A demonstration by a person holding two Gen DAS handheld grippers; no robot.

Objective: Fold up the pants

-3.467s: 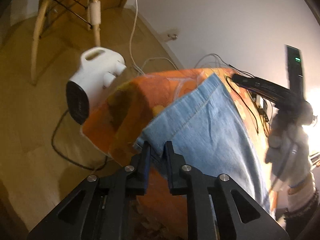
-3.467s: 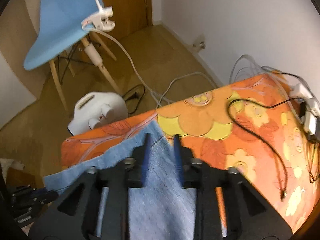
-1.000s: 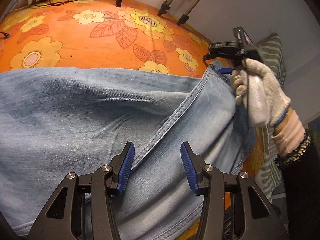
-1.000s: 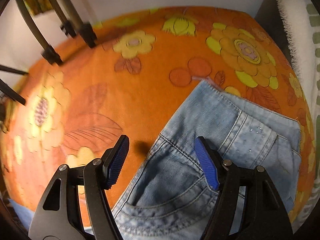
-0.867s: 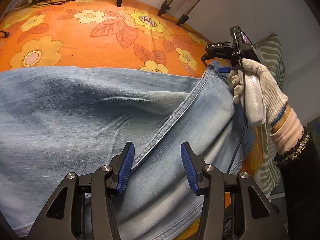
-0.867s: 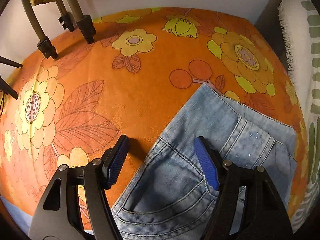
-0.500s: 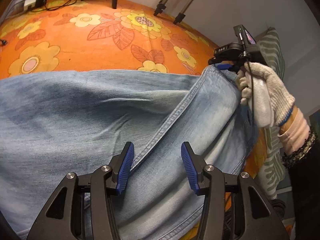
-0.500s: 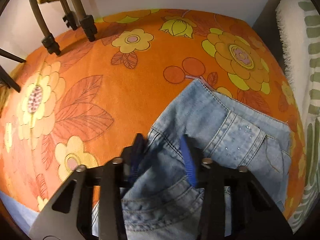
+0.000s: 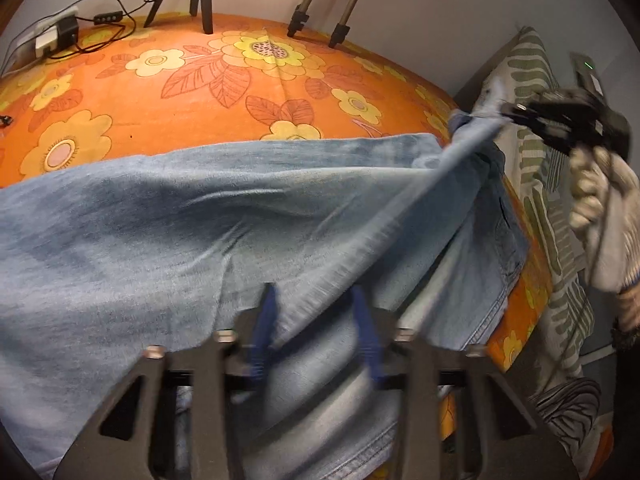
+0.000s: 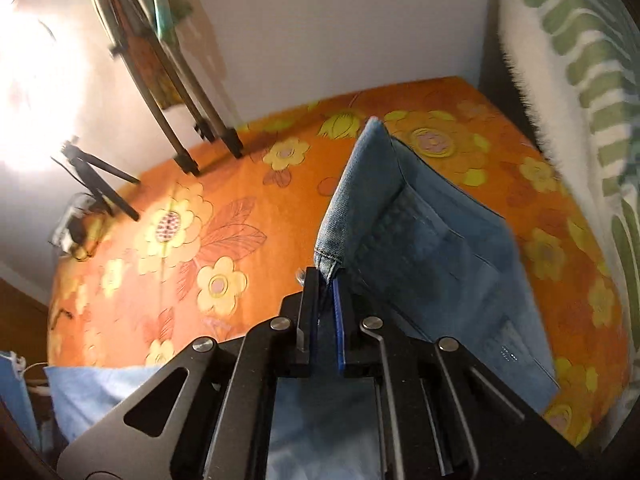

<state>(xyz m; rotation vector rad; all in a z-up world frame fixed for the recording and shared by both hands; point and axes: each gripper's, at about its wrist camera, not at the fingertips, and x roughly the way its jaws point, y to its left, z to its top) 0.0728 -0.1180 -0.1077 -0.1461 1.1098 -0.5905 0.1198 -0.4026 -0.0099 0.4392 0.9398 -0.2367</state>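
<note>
right gripper (image 10: pixel 326 280) clamps the pants (image 10: pixel 416 240); left gripper (image 9: pixel 314 312) closing around denim near tripod legs (image 9: pixel 316 0).

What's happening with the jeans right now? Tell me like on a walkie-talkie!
Right gripper shut on jeans at the waistband, lifted. Left gripper just closing, a denim fold between its fingers. Tripod legs stand far back, not in the way.

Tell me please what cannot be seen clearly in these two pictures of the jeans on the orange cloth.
- Left wrist view: motion blur smears the left hand-held gripper, so whether its pads press the jeans is unclear.
- Left wrist view: the trouser legs run off the left edge.
- Right wrist view: the right hand-held gripper, shut on the waistband, hides the denim below it.
- Right wrist view: glare whitens the upper left corner.
</note>
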